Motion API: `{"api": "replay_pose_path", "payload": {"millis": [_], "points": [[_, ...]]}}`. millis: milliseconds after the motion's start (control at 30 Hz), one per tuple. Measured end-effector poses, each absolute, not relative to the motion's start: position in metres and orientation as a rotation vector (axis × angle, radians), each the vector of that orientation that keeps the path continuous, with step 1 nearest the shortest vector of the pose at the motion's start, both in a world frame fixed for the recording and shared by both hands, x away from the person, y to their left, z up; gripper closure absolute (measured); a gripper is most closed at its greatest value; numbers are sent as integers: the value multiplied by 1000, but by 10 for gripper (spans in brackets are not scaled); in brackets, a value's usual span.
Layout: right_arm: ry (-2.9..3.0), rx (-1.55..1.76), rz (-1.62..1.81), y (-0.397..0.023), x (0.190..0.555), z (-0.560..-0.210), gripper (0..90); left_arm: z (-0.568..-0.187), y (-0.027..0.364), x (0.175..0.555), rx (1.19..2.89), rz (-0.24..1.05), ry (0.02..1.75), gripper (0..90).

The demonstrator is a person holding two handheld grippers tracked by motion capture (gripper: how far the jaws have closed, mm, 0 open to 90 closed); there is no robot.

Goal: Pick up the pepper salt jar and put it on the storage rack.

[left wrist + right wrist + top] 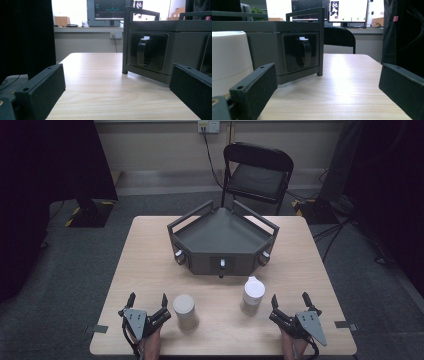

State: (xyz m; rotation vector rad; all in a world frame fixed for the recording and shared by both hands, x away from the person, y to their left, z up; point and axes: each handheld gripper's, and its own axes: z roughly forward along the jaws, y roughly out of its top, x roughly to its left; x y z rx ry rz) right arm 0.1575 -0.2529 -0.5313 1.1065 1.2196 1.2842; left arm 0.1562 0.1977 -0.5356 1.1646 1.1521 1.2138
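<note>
Both jaws wide apart, nothing between them. Left gripper (148, 302) sits just left of the beige cylinder (184, 311); right gripper (290, 300) just right of the white jar (253, 295). Both containers stand upright on the table (150, 270), in front of the grey tray (222, 240).

Looking along the right gripper (324, 87), its two black jaws stand wide apart with just bare wooden table (342, 82) between them. Right behind the left jaw there's a white container (229, 60), really close. Ahead and a bit left sits a dark grey box (274, 27) with a black latch handle (303, 53) on its face. A black chair (339, 36) is further back.
</note>
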Motion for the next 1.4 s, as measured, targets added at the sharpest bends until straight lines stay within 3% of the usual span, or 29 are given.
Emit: {"api": "replay_pose_path", "payload": {"millis": [667,1400], "points": [[1216,1110,1281,-252,157,-531,9,-515,210,153,1187,1150,1138,0],[1211,1113,1274,-251,157,-531,12,-481,214,129,1211,1070,960,0]]}}
